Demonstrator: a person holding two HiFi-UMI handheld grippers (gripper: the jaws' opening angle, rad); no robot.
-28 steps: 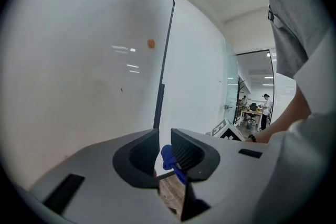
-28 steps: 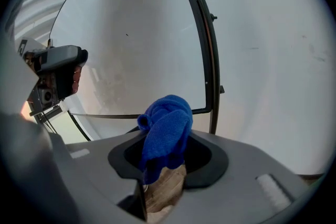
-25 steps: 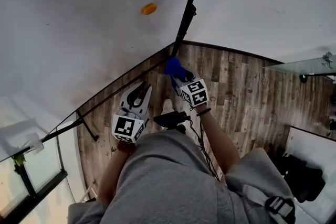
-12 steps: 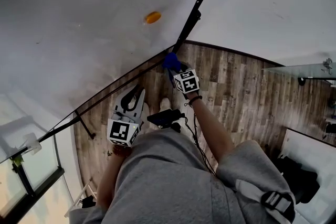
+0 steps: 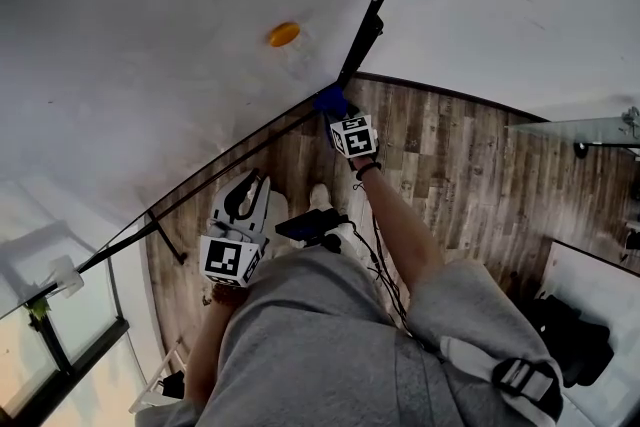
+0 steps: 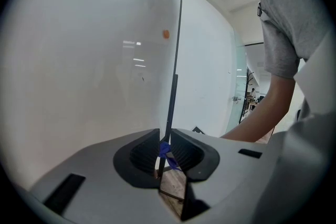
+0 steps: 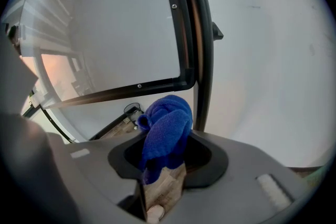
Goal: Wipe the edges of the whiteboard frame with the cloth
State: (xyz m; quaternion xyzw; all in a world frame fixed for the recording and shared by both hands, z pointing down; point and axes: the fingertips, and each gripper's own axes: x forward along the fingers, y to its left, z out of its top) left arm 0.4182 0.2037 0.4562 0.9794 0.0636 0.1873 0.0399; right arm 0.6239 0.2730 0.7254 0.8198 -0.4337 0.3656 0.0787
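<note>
Moved: your right gripper [image 5: 336,112] and the blue cloth [image 5: 330,100] have climbed closer to the lower corner of the whiteboard frame [image 5: 377,7] than a second ago; your left gripper [image 5: 256,179] has sunk a little toward your thigh.
Right tongs: clamped on the cloth, which bunches up above the jaw tips.
Left tongs: drawn almost together, only a slit between them, nothing in it.
Cloth position: at the corner where the bottom rail meets the upright; contact can't be told.
Surface: the whiteboard [image 5: 150,65] is blank apart from an orange magnet [image 5: 284,34].
Room: a plain white wall [image 5: 520,5] beyond the frame, wood-plank floor [image 5: 450,155] below, your white shoe [image 5: 320,198] just beside the left gripper.
Right gripper view only: the cloth [image 7: 167,134] up close just before the frame [image 7: 197,34], a screw [image 7: 174,6] in the rail, and a small bracket [image 7: 217,32] on the upright.
Left gripper view only: the frame [image 6: 173,76] edge-on, the magnet [image 6: 166,34] beside it, a sliver of the cloth [image 6: 166,150] through the slit, and your arm [image 6: 262,118] reaching in from the right.
</note>
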